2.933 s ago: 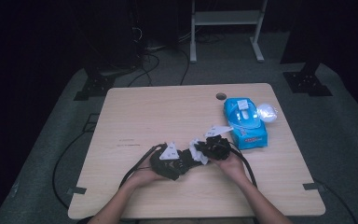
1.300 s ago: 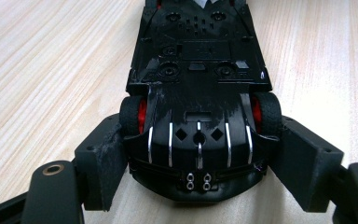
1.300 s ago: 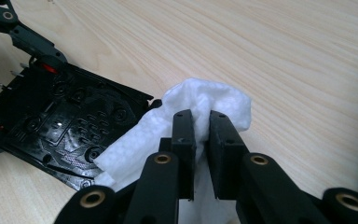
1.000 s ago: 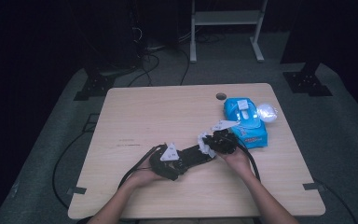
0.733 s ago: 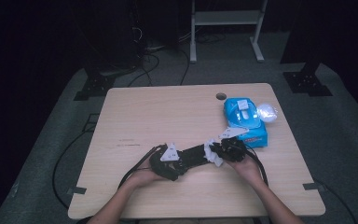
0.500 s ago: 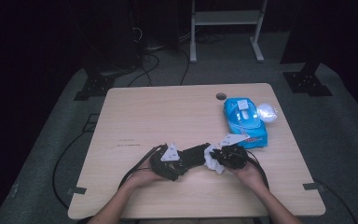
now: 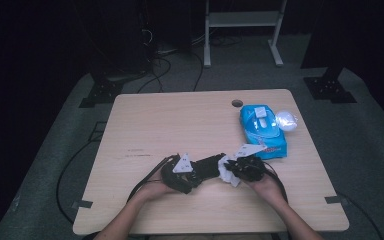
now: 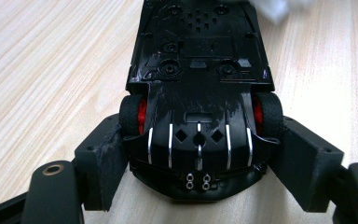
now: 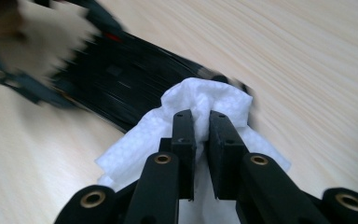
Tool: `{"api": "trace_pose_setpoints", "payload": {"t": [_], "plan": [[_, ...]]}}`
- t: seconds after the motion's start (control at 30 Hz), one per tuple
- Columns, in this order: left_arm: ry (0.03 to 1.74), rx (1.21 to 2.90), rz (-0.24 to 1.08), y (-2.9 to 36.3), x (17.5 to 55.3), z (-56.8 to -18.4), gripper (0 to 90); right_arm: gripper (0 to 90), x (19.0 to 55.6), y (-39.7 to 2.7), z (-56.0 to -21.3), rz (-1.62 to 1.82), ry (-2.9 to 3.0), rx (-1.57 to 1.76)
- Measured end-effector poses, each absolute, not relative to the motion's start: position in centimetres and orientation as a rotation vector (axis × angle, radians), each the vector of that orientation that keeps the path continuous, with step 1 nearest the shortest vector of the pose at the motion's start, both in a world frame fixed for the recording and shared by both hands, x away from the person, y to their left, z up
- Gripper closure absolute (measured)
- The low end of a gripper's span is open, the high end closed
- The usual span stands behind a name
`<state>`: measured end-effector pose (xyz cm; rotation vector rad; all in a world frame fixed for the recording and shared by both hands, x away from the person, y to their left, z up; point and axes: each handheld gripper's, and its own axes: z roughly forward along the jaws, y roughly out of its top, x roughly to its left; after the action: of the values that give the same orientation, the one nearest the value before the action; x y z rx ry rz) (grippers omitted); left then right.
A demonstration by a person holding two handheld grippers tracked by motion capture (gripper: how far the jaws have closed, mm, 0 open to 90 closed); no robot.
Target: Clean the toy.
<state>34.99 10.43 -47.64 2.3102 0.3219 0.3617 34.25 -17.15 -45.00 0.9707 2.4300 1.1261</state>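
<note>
Right now the left gripper (image 8: 200, 186) clamps the upturned toy car (image 8: 199, 93) by its sides at one end, on the surface. Its long axis runs away toward the right gripper (image 9: 201, 135), which pinches a white wipe (image 9: 200, 100), seemingly touching the car's far end.

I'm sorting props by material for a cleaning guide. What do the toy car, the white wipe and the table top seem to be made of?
Toy car: glossy black moulded plastic by its sheen and screw holes, tyres look rubbery.
White wipe: soft nonwoven cloth or paper, crumpled with a dimpled texture; damp or dry is unclear.
Table top: pale wood grain, matte, probably laminate.
</note>
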Motion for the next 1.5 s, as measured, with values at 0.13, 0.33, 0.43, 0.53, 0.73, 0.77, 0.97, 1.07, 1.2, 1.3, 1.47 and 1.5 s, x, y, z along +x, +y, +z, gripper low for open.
{"api": "trace_pose_setpoints", "payload": {"t": [0.13,0.33,0.43,0.53,0.73,0.77,0.97,1.07,1.2,1.3,1.47,1.5], "plan": [[0.323,2.309,0.359,10.4,35.0,-47.6,24.2,81.0,34.3,-18.3,-45.3,1.136,2.417,1.021],[0.3,2.323,0.369,10.4,34.9,-47.6,24.2,81.0,36.0,-17.6,-45.0,1.123,2.388,1.045],[0.297,2.323,0.368,10.4,35.0,-47.6,24.2,81.0,37.2,-16.9,-44.8,1.129,2.373,1.049],[0.299,2.321,0.368,10.4,35.0,-47.6,24.2,81.0,38.3,-16.0,-44.8,1.174,2.367,1.09],[0.321,2.316,0.357,10.4,35.0,-47.7,24.1,81.0,38.4,-16.0,-45.0,1.146,2.36,1.083],[0.321,2.316,0.357,10.4,35.0,-47.7,24.1,81.0,38.1,-16.2,-45.0,1.134,2.361,1.08],[0.329,2.311,0.358,10.3,35.0,-47.7,24.1,81.0,35.4,-17.9,-45.1,1.078,2.397,1.053],[0.333,2.313,0.355,10.3,35.0,-47.6,24.2,81.1,34.5,-17.7,-44.9,1.064,2.427,1.012],[0.329,2.311,0.364,10.3,34.9,-47.6,24.2,81.1,34.4,-16.3,-44.8,1.082,2.452,0.97],[0.313,2.323,0.374,10.2,34.9,-47.6,24.2,81.1,34.7,-14.4,-44.7,1.126,2.476,0.948],[0.309,2.325,0.377,10.2,35.0,-47.6,24.2,81.1,34.9,-10.7,-44.6,1.179,2.498,0.855],[0.308,2.324,0.38,10.2,34.9,-47.6,24.2,81.1,35.2,-10.2,-44.6,1.176,2.493,0.84]]}}
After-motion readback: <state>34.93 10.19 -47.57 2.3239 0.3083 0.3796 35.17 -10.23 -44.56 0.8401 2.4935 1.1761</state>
